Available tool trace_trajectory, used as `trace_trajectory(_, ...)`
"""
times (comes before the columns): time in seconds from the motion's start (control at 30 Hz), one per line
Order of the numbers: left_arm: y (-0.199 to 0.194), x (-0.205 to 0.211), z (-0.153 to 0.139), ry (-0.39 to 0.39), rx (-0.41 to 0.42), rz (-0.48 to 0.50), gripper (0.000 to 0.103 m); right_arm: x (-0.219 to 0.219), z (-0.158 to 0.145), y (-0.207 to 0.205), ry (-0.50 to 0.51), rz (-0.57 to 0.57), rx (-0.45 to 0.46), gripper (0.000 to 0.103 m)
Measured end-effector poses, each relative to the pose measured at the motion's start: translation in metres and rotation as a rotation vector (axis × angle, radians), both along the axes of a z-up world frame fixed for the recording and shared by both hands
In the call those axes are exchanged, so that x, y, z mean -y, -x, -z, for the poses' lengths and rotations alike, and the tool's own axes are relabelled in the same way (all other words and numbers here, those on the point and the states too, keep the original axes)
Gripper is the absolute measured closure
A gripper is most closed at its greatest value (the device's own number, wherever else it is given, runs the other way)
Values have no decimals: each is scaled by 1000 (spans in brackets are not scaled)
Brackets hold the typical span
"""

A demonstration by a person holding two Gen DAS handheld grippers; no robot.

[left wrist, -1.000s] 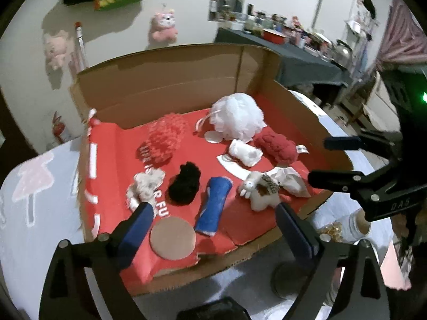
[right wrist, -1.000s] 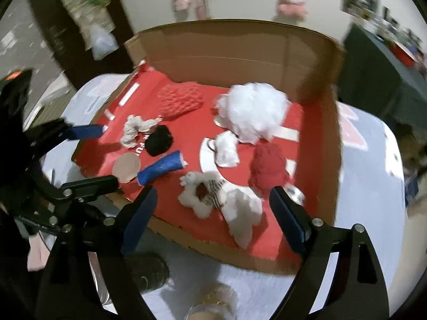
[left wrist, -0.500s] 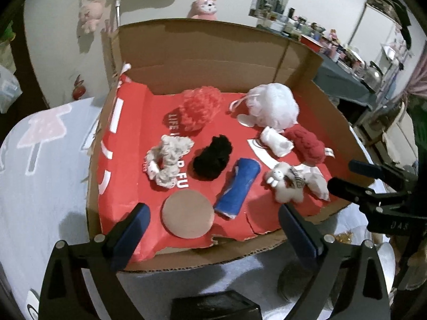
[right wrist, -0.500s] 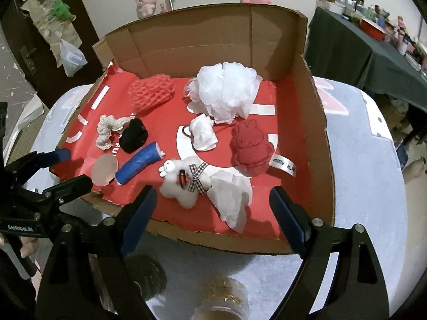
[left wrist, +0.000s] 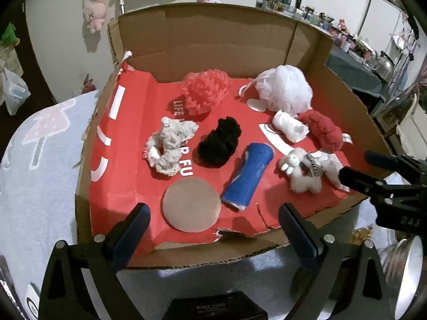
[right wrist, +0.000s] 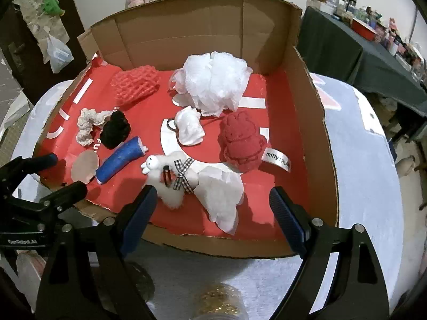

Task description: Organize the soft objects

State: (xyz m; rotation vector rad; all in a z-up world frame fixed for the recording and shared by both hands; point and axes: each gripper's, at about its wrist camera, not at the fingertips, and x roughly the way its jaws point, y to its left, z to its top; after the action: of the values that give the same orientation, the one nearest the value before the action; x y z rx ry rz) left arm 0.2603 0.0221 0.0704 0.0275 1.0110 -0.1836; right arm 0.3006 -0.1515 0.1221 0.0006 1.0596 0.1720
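Observation:
A red-lined cardboard box (left wrist: 213, 34) (right wrist: 315, 138) holds several soft things: a white bath pouf (left wrist: 285, 90) (right wrist: 216, 82), a red mesh sponge (left wrist: 205, 90) (right wrist: 136, 85), a cream scrunchie (left wrist: 170, 144) (right wrist: 88, 125), a black pom (left wrist: 220, 141) (right wrist: 116, 130), a blue roll (left wrist: 249, 176) (right wrist: 120, 160), a red rabbit plush (left wrist: 321, 130) (right wrist: 241, 141), a white plush with a checked bow (left wrist: 301, 168) (right wrist: 170, 178) and white cloths (left wrist: 289, 129) (right wrist: 222, 197). My left gripper (left wrist: 213, 229) (right wrist: 42, 173) is open at the box's front edge. My right gripper (right wrist: 213, 213) (left wrist: 360, 165) is open at the front right.
A tan disc (left wrist: 191, 208) (right wrist: 84, 166) lies at the box's front. The box stands on a pale patterned cloth (left wrist: 37, 176) (right wrist: 363, 160). A gold-lidded jar (right wrist: 218, 304) and a metal vessel (left wrist: 405, 266) stand in front of the box. A dark cluttered table (right wrist: 355, 53) is behind right.
Both grippers have pulled back and risen a little, so more of the box shows. The things in the box have not moved. Both stay open.

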Motion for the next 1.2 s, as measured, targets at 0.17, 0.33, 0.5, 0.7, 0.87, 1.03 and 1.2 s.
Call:
trace_trajectory(0.17, 0, -3, -1, -9, 25, -22, 5, 2, 2, 2, -1, 18, -4, 17)
trace_trajectory(0.33, 2, -4, -2, -20, 47, -37, 5, 2, 2, 2, -8, 15, -5, 17)
trace_trajectory(0.5, 3, -3, -2, -33, 54, -47, 5, 3, 2, 5, -5, 18, 11, 17)
trace_trajectory(0.7, 3, -3, -2, -39, 51, -50, 5, 3, 1, 5, -7, 14, 11, 17)
trace_trajectory(0.87, 4, -3, -2, -37, 51, -49, 5, 3, 1, 5, -8, 12, 14, 17)
trace_trajectory(1.03, 3, -3, -2, -40, 52, -49, 5, 2, 1, 5, -7, 13, 16, 17)
trace_trajectory(1.2, 3, -3, -2, -40, 53, -48, 5, 3, 0, 5, -1, 8, 17, 17)
